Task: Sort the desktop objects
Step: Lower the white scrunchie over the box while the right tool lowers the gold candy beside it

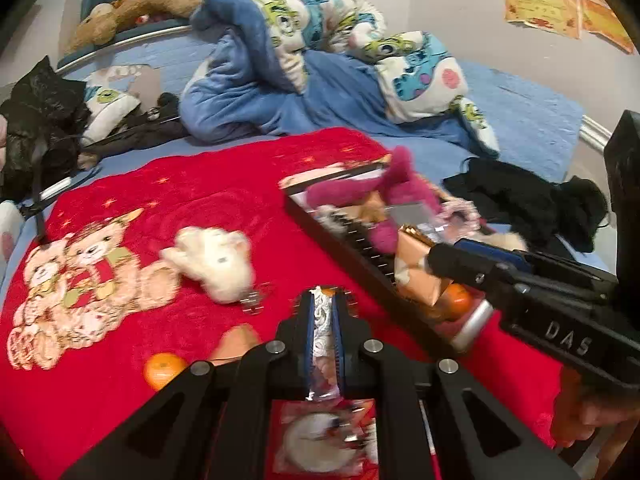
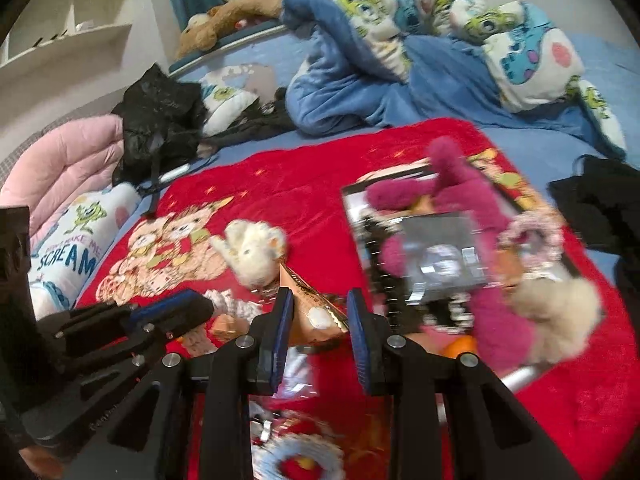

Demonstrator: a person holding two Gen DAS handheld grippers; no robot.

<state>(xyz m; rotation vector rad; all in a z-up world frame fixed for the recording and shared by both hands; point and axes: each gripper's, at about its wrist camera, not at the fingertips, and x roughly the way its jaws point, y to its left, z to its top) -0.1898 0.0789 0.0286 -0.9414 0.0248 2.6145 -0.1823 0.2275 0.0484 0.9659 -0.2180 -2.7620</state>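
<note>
My left gripper is shut on a silvery foil wrapper that stands up between its blue pads, above a red blanket. My right gripper is shut on an orange-brown snack packet. In the left wrist view the right gripper carries this packet at the near edge of a black tray. The tray holds a magenta plush toy, a silver box and a beaded ring. The left gripper shows at the left of the right wrist view.
A white plush toy lies on the blanket left of the tray. A tangerine rests near the left fingers and another by the tray. Black clothes lie to the right. A blue quilt is heaped behind.
</note>
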